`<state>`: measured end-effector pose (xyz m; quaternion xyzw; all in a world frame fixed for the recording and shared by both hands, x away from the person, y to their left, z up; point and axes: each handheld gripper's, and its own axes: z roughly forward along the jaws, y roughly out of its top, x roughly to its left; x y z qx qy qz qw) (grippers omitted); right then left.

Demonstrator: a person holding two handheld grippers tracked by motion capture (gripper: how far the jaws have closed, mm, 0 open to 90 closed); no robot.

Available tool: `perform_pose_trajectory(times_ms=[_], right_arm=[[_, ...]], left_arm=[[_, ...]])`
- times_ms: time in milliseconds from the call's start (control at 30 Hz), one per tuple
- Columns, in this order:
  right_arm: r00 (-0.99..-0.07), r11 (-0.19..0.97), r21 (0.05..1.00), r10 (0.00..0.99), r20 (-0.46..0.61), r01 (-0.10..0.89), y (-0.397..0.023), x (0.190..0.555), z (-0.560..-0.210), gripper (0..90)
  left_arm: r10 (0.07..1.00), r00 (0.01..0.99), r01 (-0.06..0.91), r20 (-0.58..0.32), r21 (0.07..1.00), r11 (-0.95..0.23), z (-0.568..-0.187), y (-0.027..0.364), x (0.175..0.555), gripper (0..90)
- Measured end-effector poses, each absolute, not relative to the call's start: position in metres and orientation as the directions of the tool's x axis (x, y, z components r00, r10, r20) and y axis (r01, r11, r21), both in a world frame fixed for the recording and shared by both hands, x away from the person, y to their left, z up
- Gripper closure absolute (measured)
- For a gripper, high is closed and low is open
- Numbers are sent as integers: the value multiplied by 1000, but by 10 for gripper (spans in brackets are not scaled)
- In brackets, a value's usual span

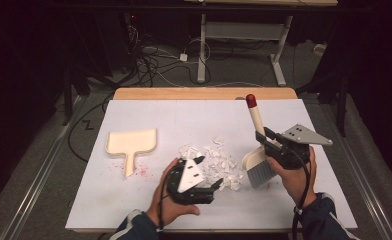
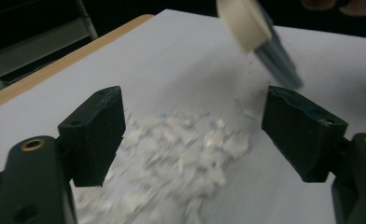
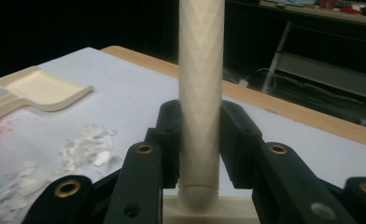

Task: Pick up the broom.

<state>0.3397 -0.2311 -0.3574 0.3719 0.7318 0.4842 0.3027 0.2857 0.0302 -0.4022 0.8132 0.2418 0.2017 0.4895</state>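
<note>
White paper scraps (image 1: 215, 162) lay mid-bench toward the near edge. The right gripper (image 1: 266, 141) clamped the brush (image 1: 258, 150) handle beside them; the left gripper (image 1: 202, 177) hovered empty, jaws apart.

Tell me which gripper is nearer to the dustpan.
Left. The left gripper hangs open over the near edge of the paper scraps, right of the dustpan. The right gripper, shut on the brush, sits beyond the scraps, farther away.

On the table (image 1: 134, 210), the paper bits (image 1: 216, 162) lay between the dustpan (image 1: 131, 142) on the left and the brush (image 1: 259, 167) on the right.
</note>
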Motion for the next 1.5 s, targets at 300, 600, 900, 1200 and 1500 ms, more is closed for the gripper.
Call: perform_pose_trajectory(times_ms=[300, 600, 900, 1200, 1500], right_arm=[[-600, 309, 930, 789, -132, 201, -206, 319, -362, 717], [-624, 306, 939, 768, -146, 158, -193, 306, -361, 716], [-677, 278, 949, 728, -107, 150, -197, 299, -354, 708], [-789, 309, 940, 609, -77, 147, -219, 299, -349, 541], [-910, 465, 881, 398, -116, 91, -229, 302, -369, 422]], left_arm=[[558, 829, 257, -41, 913, -316, -410, -6, 300, 275], [515, 854, 262, -72, 916, -305, -414, 4, 301, 496], [470, 881, 231, -42, 907, -352, -408, 26, 302, 625], [388, 921, 164, 18, 888, -430, -400, 40, 297, 652], [298, 954, 135, 10, 876, -462, -402, 44, 295, 653]])
